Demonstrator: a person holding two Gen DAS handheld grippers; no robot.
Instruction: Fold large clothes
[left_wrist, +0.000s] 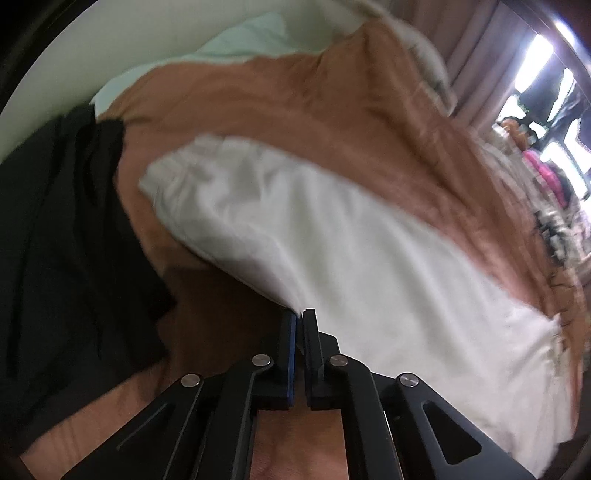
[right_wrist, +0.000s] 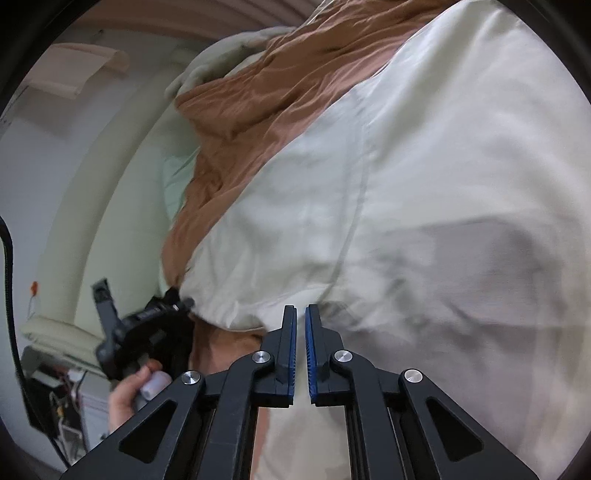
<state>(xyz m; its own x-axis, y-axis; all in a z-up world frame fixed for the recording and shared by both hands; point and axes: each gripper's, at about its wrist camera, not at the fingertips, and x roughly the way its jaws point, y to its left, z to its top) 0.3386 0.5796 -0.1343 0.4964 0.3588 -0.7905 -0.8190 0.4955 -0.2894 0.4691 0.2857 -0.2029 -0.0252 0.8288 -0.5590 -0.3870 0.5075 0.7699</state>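
A large white garment (left_wrist: 332, 236) lies over an orange-brown bed cover (left_wrist: 295, 92). My left gripper (left_wrist: 300, 314) is shut on the garment's lower edge and lifts it off the cover. In the right wrist view the same white garment (right_wrist: 424, 184) fills the frame. My right gripper (right_wrist: 300, 308) is shut, its jaws pinched on the garment's bottom hem. The left gripper also shows in the right wrist view (right_wrist: 181, 304) at the garment's left corner, held by a hand (right_wrist: 129, 391).
A black garment (left_wrist: 55, 240) lies on the cover at the left. A pale green pillow (left_wrist: 240, 37) sits at the bed's head. Curtains (left_wrist: 480, 55) and a bright window (left_wrist: 535, 66) are at the right. A cream headboard (right_wrist: 110, 184) and wall are at the left.
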